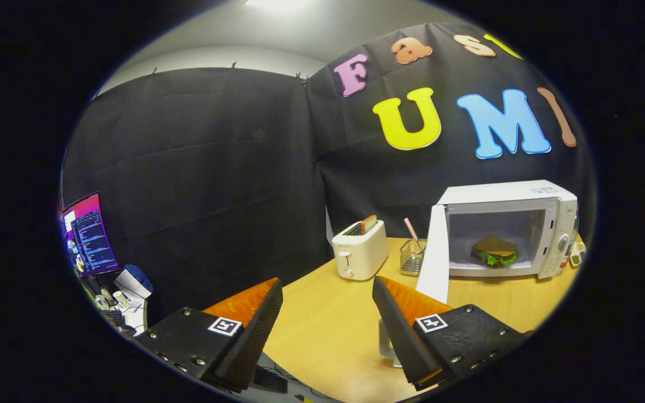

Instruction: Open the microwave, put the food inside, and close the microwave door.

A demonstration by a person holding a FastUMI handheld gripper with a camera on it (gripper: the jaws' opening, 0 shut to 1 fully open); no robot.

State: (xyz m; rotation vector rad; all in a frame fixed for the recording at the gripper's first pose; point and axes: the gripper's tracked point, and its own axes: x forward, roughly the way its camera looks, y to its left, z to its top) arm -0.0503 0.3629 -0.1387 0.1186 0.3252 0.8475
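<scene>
Inside open microwave (546,221), sandwich (494,251); jaws spread, empty.

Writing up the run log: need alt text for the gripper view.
A white microwave stands on a wooden table, door swung open, a sandwich inside. The gripper hangs open and empty well short of it, with a toaster and wire basket beyond its fingers.

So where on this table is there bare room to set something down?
The bare table between the open fingers, running up to the toaster, is free, as is the strip before the microwave. It is crowded from toaster to wire basket to open door; the sandwich fills the cavity.
</scene>
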